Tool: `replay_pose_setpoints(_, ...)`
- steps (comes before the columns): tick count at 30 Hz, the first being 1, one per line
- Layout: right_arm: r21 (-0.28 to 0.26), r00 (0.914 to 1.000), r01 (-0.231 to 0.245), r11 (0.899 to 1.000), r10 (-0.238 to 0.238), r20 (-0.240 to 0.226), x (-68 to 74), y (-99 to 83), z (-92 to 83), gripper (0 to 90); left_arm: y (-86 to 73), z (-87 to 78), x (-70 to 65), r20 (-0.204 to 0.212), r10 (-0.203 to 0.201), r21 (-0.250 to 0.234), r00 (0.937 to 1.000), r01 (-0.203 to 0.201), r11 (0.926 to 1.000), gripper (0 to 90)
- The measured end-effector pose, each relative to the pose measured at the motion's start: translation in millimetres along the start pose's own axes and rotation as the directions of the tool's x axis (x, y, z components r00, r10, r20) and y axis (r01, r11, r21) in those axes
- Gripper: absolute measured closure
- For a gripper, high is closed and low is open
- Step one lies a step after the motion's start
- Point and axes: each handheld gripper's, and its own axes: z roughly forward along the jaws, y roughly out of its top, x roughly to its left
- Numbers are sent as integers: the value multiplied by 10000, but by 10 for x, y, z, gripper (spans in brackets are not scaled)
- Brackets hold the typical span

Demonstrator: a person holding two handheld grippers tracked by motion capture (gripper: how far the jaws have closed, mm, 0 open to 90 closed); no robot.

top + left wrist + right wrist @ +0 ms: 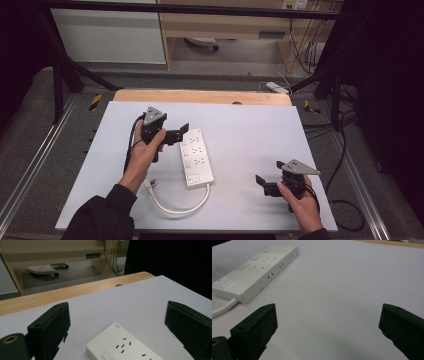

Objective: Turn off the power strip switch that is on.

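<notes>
Your left tongs (pixel 184 134) are wide open with nothing in them, right at the far end of the power strip (pixel 197 157). The one strip lies flat in the middle of the white desk (pixel 250 130), its cord (pixel 175 205) curling toward 6 o'clock, easy to reach. Your right tongs (pixel 263 184), at 4 o'clock, are open and empty too, waiting well apart. Two tongs, one strip.

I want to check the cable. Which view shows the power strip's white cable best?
The high view: the cable curves whole from the power strip to its plug. The right gripper view shows a short stub leaving the strip; the left gripper view gives just the strip's socket end.
</notes>
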Motion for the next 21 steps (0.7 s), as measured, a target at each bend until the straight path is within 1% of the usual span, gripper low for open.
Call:
replay_pose_setpoints(2,3,10000,11,10000,-11,2,-1,-1,0,23,6,-73,28,74,-175,-7,9998,175,9998,58)
replay_pose_setpoints(7,12,10000,44,10000,-44,-3,2,0,5,23,35,-244,57,140,-292,-196,9995,294,9994,56)
replay_pose_setpoints(10,46,10000,86,10000,-86,-3,4,0,12,23,61,-361,62,161,-299,-336,9994,304,9990,55)
replay_pose_setpoints(15,24,10000,91,10000,-91,-13,11,3,8,23,88,-532,71,169,-198,-479,9997,205,9986,49)
replay_pose_setpoints(21,1,10000,18,10000,-18,-1,0,3,3,23,102,-737,100,105,-200,-740,9997,207,9970,50)
